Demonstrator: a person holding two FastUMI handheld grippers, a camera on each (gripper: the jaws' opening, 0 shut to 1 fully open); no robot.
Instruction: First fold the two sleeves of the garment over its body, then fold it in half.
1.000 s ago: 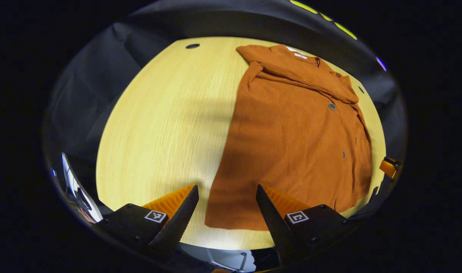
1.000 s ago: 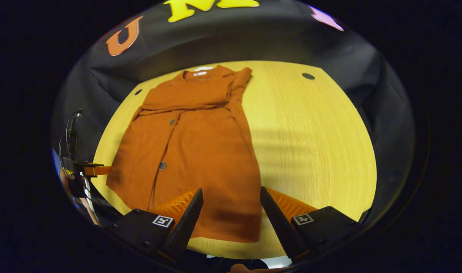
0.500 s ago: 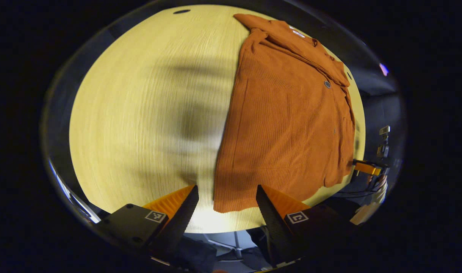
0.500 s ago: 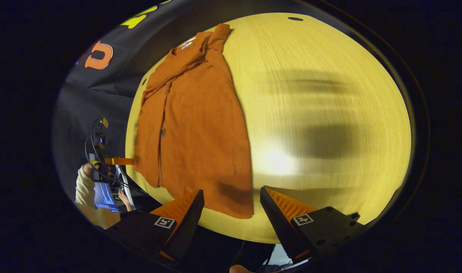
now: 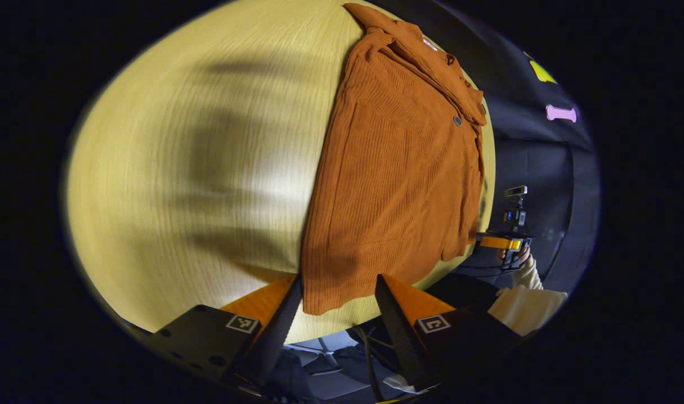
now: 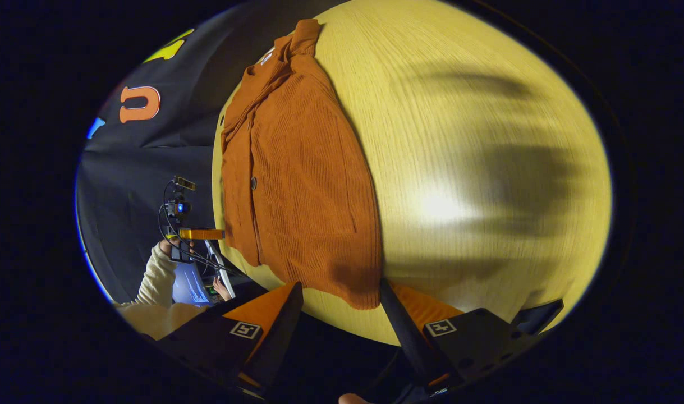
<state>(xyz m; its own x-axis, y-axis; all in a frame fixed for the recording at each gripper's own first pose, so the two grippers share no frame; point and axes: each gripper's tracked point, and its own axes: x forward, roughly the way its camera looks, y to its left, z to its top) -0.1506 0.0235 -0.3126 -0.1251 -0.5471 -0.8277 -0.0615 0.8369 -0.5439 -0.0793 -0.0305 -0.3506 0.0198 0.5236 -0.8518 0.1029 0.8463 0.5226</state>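
The rust ribbed knit cardigan [image 5: 398,185] lies flat on the wooden table [image 5: 179,168], right of centre in the left gripper view. Both the left gripper [image 5: 336,306] and right gripper [image 6: 342,308] are spread, each framing a hem corner. It looks soft, light and limp, so pinch those corners.

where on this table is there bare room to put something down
In the left gripper view, bare table lies left of the garment. In the right gripper view, bare wood lies right of it. The garment's other side reaches the table edge.
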